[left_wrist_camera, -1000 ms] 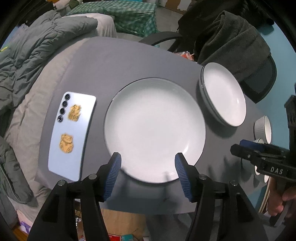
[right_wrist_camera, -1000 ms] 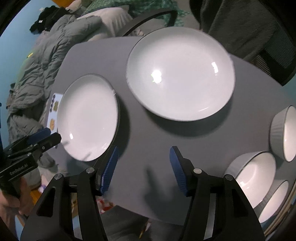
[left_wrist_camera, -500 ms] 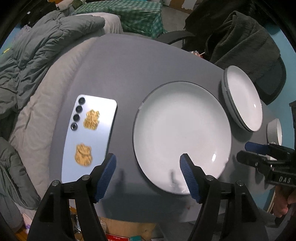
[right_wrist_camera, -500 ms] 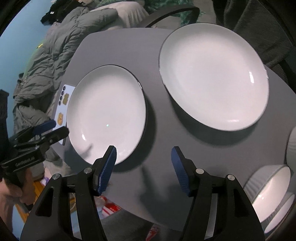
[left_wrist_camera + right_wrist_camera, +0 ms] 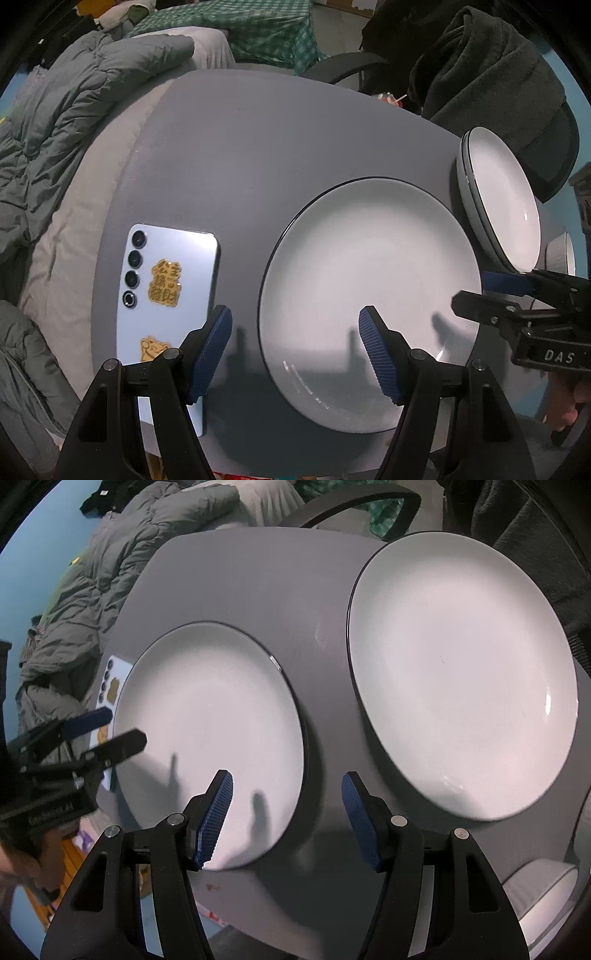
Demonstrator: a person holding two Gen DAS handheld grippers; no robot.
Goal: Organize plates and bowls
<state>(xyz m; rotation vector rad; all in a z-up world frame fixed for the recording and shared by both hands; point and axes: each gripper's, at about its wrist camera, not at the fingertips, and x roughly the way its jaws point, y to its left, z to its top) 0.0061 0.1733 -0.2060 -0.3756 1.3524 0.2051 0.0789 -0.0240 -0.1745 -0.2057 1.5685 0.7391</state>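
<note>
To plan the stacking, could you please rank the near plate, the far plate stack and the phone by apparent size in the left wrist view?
1. Near plate
2. Far plate stack; distance may shrink it
3. Phone

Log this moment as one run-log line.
left gripper: open, empty, over near plate's left rim | right gripper: open, empty, at its right rim | far plate: on table | phone: left of near plate
</note>
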